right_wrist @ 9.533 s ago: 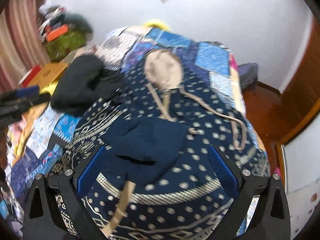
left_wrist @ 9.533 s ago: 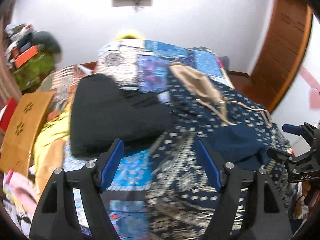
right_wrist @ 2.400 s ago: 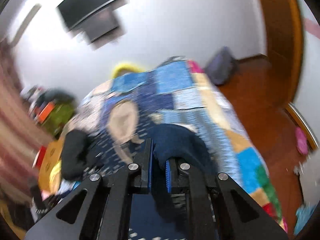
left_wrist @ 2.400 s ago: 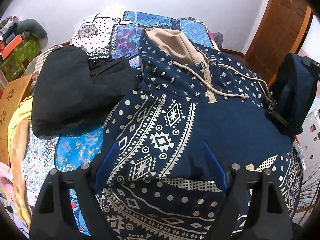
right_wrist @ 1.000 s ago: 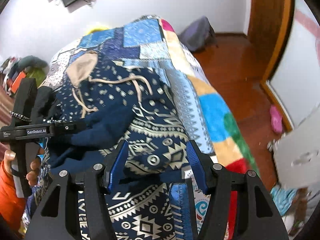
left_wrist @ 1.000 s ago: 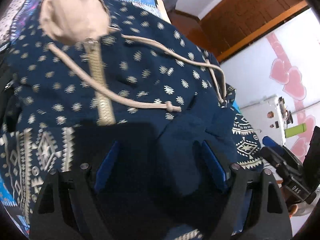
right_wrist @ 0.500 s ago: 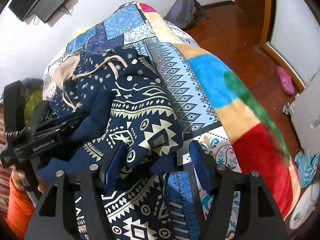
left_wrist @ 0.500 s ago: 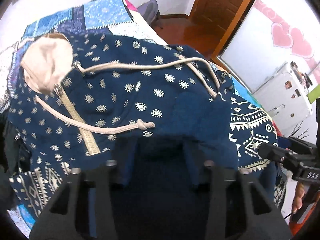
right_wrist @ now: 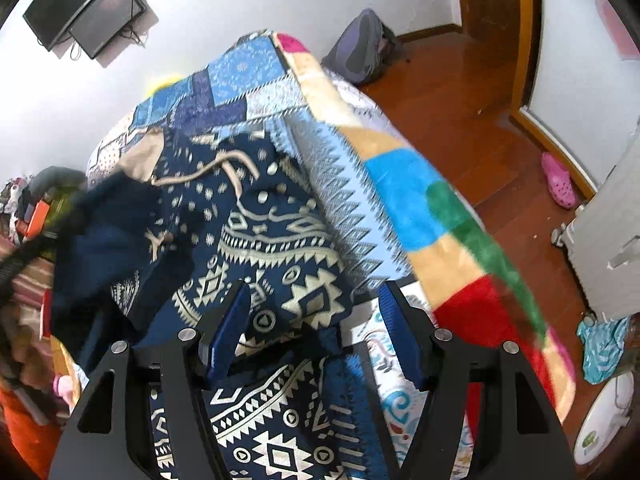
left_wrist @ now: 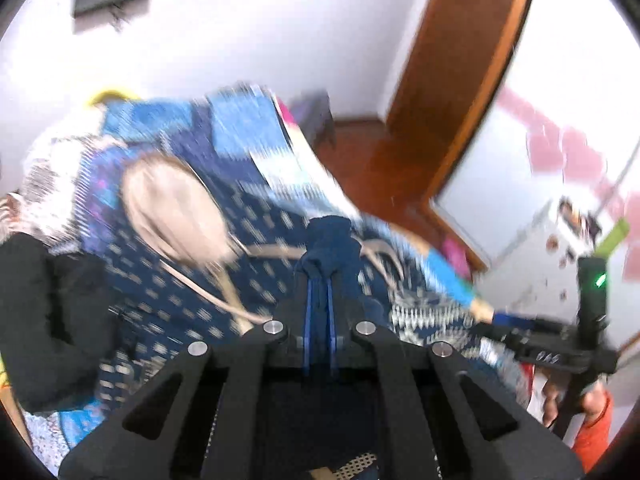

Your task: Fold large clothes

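1. On the patchwork bedspread lies the navy patterned hoodie, its tan hood lining toward the far wall, a black garment just beside it on the left.
2. Centre of the left wrist view: the left gripper has just closed, its blue pads clamped on a bunched fold of the hoodie's plain navy cloth, raised above the bed.
3. Further right, the right gripper stands partly open, its jaws straddling the hoodie's patterned hem without pressing it.
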`<state>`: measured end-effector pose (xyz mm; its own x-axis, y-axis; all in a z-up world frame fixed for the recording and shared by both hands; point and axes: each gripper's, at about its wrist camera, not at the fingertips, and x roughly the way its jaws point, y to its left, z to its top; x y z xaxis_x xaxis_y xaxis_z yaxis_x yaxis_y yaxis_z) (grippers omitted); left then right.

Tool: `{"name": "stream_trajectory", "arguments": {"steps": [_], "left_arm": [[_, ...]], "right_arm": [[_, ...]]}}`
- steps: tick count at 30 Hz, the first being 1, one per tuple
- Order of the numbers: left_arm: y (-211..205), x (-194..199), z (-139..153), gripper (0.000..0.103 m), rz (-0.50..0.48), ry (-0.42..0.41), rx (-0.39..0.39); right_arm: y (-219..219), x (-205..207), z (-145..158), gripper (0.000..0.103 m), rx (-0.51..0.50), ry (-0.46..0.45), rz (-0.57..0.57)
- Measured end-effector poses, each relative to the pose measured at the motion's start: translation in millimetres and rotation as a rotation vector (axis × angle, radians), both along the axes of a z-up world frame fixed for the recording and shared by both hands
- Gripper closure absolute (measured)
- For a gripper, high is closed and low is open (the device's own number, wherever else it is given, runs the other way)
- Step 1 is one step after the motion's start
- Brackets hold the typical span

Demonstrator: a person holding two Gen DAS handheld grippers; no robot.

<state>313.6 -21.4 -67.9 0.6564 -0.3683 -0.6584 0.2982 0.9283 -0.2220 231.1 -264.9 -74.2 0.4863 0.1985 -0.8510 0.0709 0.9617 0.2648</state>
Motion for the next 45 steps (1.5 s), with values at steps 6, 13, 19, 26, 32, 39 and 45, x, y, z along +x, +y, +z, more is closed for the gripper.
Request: {"name": "stream_trajectory", "arguments": {"steps": [6,13,19,26,32,39,45], "left_arm": [[56.3,-27.6,35.0,0.099,0.182,-0.153,0.004],[111.1,-50.4,-0.1,0.099,0.391,-0.128,0.075],[141.1,-61.9,-64.7,0.095,0.463,0.029,0.083],[172.2,-75.8,-118.5,0.093,0.532,0.204,0.097],[195.5,-86.0,-121.8,0.076,0.589,0.253,0.005],[145.6,-64.3,-98.2,0.033,0.480,0.203,0.043],[85.8,-29.8,-117.3,0.020,0.369,0.243,0.136]], "right_arm": [[8.0,3.0,4.9,0.040,-0.032,-0.008,0.019],[22.2,16.7,-12.8,0.040,0.000,0.044,0.073],[31.4,22.4,-31.8,0.040,-0.013,0.089,0.078],[24.7,18.7,-32.5,0.034,-0.010,0.085,0.061],[23.3,16.6,-32.6,0.033,-0.007,0.085,0.047],[30.0,14.8,-29.9,0.033,-0.059,0.067,0.056],[27.3,14.1,-31.5,0.033,-0.042,0.070,0.060]]}}
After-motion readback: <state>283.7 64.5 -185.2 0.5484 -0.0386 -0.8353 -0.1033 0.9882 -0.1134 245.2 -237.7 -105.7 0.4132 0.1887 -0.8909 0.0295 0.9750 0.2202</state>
